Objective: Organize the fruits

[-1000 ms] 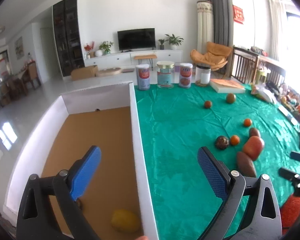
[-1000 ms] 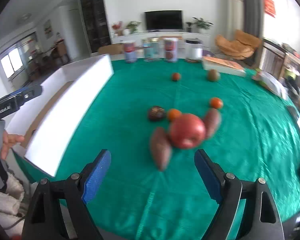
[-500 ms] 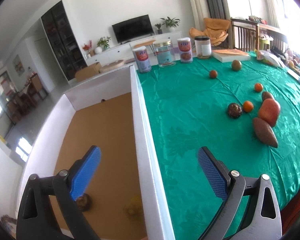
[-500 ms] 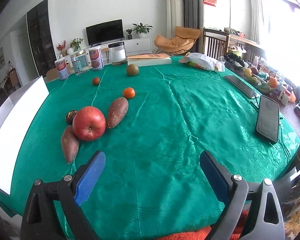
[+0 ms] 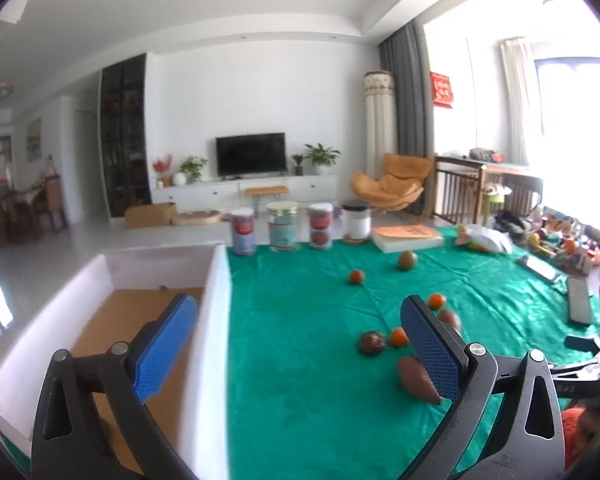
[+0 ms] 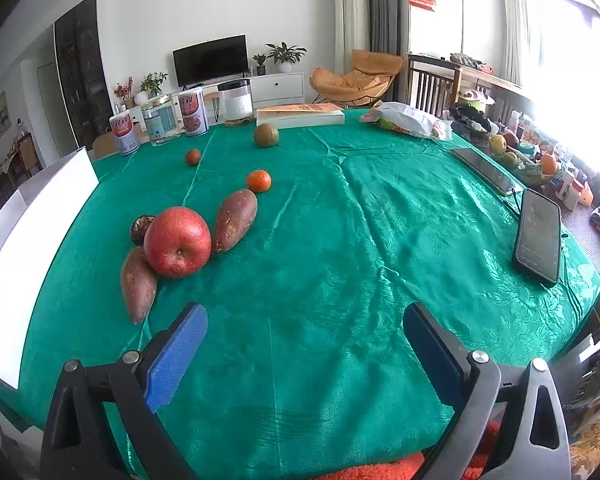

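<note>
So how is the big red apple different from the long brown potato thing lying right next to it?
The apple is round, bright red and shiny; the near sweet potato is long, pointed and dull reddish-brown. The apple sits with its stem dimple toward the right wrist camera, while the sweet potato lies flat on its side. Both rest on the green tablecloth, touching each other.

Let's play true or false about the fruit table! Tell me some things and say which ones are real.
1. The round red apple touches a brown sweet potato. True.
2. The right gripper squeezes the apple. False: it is open and holds nothing.
3. The tablecloth is green. True.
4. The left gripper holds a small orange tangerine. False: it is open and empty.
5. The black phone lies inside the white-walled box. False: it lies on the cloth.
</note>
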Available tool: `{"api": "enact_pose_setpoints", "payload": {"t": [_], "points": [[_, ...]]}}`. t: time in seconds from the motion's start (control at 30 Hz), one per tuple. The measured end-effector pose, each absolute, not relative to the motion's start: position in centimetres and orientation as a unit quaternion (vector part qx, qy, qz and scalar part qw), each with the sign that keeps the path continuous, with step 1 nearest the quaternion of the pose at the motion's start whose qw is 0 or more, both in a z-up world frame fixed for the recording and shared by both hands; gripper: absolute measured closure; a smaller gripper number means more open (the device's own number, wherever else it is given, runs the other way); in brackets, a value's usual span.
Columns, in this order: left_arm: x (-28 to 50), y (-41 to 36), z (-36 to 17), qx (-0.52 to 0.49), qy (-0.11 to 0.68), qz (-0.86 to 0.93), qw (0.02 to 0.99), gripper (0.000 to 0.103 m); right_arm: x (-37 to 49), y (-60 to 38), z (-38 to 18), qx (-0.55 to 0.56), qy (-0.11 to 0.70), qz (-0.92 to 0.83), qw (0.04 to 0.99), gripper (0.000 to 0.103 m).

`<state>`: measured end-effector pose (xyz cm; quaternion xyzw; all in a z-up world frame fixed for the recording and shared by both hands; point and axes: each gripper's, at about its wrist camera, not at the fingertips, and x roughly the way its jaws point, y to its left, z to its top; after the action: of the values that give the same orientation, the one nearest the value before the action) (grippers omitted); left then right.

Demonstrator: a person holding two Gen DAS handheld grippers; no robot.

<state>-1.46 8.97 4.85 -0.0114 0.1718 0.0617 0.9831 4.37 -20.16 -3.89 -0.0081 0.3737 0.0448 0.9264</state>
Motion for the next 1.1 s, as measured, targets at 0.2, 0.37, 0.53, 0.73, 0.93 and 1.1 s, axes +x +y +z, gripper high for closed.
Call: {"api": "enact_pose_setpoints", "payload": {"t": [0.2, 0.37, 0.53, 0.73, 0.93, 1.1], "points": [[3.5, 5.8, -1.5, -0.046, 0.297, -0.014, 0.954, 0.001, 4.2, -20.1, -3.8, -0.012, 0.370, 0.045, 0.928, 0.004], [7.2, 6.0, -6.8, -0.031, 0.359, 0.029, 0.932, 0.001, 4.2, -20.2, -3.9, -0.007, 0.372, 0.047, 0.927, 0.003], [9.2, 7.4, -9.6, -0.045, 0.407, 0.049, 0.911, 0.001, 4.3, -20.2, -3.9, -0.003, 0.374, 0.049, 0.926, 0.003], [9.4, 7.3, -10.4, -0.045, 0.431, 0.044, 0.900, 0.001, 4.7, -20.3, -4.0, 0.002, 0.379, 0.051, 0.924, 0.003], [9.9, 7.2, -10.9, -0.039, 0.446, 0.040, 0.893, 0.001, 4.9, -20.6, -4.3, 0.009, 0.383, 0.053, 0.922, 0.003], [10.2, 6.6, -11.0, -0.022, 0.451, 0.042, 0.891, 0.001, 5.2, -21.0, -4.5, 0.019, 0.389, 0.056, 0.919, 0.003]]}}
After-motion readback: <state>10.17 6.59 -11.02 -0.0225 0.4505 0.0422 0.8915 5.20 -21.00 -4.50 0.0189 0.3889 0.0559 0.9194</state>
